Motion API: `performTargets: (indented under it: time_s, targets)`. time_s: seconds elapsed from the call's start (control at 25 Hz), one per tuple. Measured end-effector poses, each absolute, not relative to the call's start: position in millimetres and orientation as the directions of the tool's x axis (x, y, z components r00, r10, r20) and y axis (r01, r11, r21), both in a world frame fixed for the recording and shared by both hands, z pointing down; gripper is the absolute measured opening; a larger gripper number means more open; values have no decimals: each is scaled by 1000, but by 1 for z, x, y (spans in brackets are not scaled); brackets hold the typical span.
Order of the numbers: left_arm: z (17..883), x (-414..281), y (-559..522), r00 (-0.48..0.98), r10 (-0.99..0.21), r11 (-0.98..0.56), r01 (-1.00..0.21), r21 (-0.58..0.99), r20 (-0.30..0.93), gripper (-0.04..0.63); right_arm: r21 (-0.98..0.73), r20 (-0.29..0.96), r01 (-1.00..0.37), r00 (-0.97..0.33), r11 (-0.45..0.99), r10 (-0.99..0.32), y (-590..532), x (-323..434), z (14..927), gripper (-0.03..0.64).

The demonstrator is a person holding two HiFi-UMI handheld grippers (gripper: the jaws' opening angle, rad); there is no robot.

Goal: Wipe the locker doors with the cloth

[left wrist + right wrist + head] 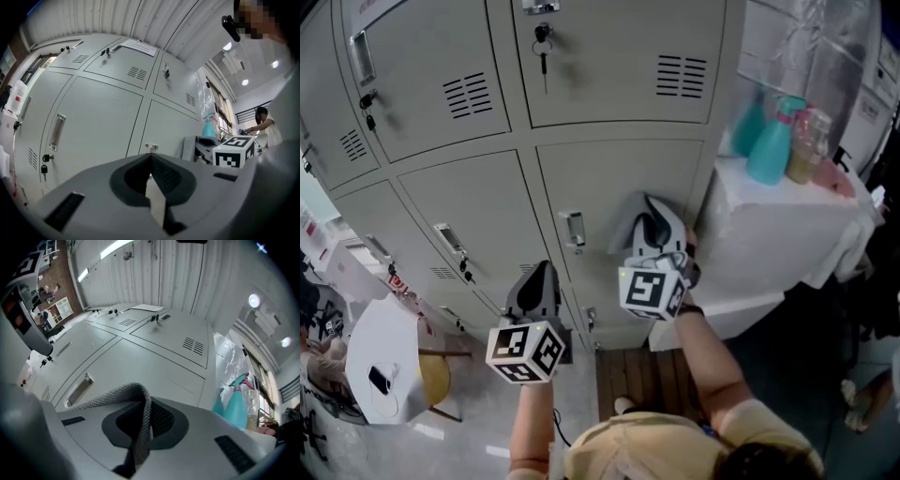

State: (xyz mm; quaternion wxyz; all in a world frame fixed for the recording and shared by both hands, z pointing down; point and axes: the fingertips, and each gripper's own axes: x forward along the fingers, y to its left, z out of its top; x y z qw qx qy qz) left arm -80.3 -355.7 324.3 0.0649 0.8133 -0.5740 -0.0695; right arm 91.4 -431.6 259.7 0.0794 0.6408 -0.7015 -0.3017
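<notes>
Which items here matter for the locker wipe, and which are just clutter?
Job: cloth, clamped in right hand-held gripper; locker doors.
Lying about: teal spray bottle; white table; key in upper lock; left hand-held gripper, shut, empty.

**Lighting and picture quality, three views**

Bright, even indoor light from ceiling lights (254,300), with small glare at each. Flat light on locker doors (609,75), shadows soft. Strong fisheye bend and dark corners in both gripper views. Sharp weave on cloth (143,427)
</notes>
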Motion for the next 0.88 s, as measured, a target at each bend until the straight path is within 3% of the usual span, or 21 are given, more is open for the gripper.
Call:
performTargets:
  time_s: [0.48,0.88]
  targets:
    - [327,-34,-363,420,-906,-420,-888,186,-44,-12,497,-257,-861,-33,-103,-966,-431,161,273,6]
    - [335,-50,-355,381,-924,-379,-904,199,-31,-12,523,-244,-852,-167,15,-955,-397,120,263,6]
